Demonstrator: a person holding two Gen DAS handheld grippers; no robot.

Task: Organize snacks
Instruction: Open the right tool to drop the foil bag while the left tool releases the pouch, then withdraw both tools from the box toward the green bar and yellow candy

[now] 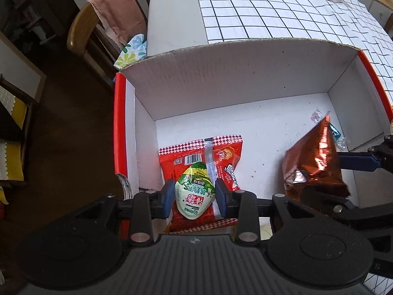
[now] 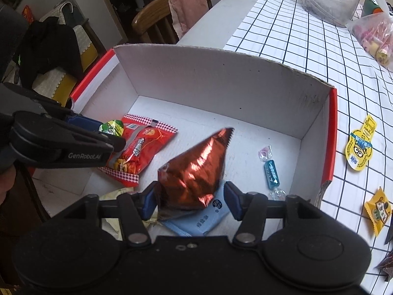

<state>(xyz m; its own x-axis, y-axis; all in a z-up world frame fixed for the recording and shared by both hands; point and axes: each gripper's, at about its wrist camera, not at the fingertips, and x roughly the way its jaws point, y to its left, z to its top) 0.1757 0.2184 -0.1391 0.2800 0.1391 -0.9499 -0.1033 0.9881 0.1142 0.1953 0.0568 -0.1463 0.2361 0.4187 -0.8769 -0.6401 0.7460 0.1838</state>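
A white cardboard box with red edges point(image 1: 221, 78) point(image 2: 208, 81) stands open on the table. My left gripper point(image 1: 194, 198) is shut on a small green and white snack cup point(image 1: 194, 193), held over a red snack bag point(image 1: 221, 154) lying in the box's left part; the cup also shows in the right wrist view point(image 2: 113, 127), as does the red bag point(image 2: 145, 147). My right gripper point(image 2: 190, 202) holds a shiny brown foil bag point(image 2: 196, 167) between its fingers, just above the box floor; the bag also shows in the left wrist view point(image 1: 316, 162).
In the box lie a light blue packet point(image 2: 203, 221), a teal candy point(image 2: 271, 172) and a clear pink candy point(image 2: 264, 153). On the checked tablecloth point(image 2: 294, 36) right of the box are a yellow snack pack point(image 2: 359, 150) and an orange packet point(image 2: 378, 211). A wooden chair point(image 1: 83, 29) stands left.
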